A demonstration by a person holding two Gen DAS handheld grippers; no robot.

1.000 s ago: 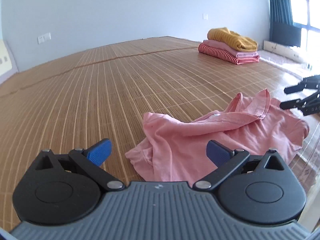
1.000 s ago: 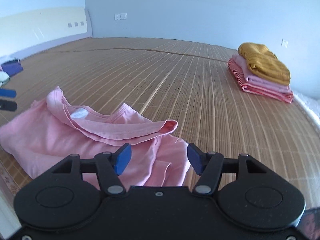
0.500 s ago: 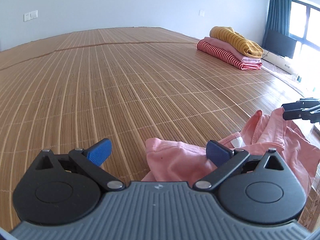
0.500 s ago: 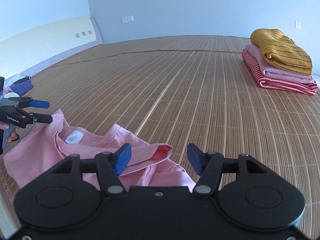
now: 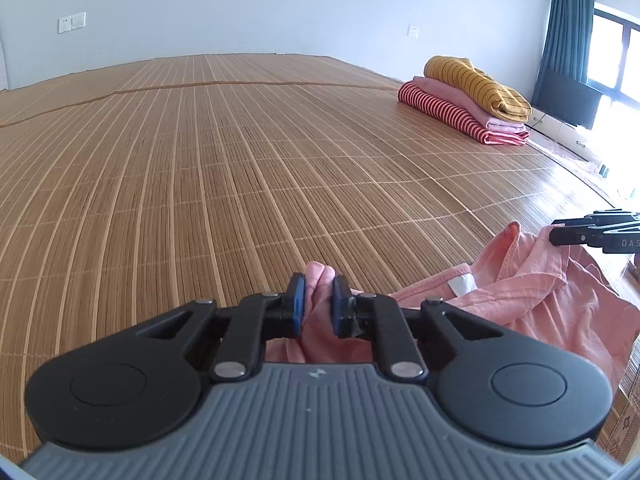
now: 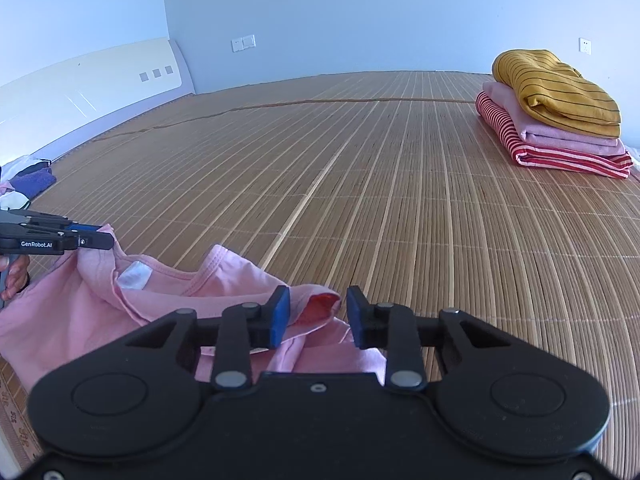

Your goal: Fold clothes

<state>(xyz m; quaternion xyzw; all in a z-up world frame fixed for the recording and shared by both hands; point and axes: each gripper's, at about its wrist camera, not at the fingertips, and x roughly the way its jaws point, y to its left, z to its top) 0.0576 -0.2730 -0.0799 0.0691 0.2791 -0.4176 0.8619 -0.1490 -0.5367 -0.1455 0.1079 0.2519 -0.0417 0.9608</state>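
A crumpled pink shirt (image 5: 552,304) lies on the bamboo mat (image 5: 240,168) at its near edge. My left gripper (image 5: 316,304) is shut on a bunched fold of the shirt at its left end. The shirt also shows in the right wrist view (image 6: 100,304), with its white neck label up. My right gripper (image 6: 314,314) is open, its blue pads on either side of a sleeve opening (image 6: 320,308) without clamping it. In the left wrist view the right gripper (image 5: 592,232) shows at the shirt's far right end.
A stack of folded clothes (image 5: 468,104), red-striped, pink and mustard, sits at the far right of the mat; it also shows in the right wrist view (image 6: 556,112). Loose clothes (image 6: 28,180) lie at the left by a white headboard (image 6: 80,92).
My left gripper has closed on the shirt's left fold. My right gripper has narrowed around the sleeve opening. Both grippers have moved in lower over the shirt.
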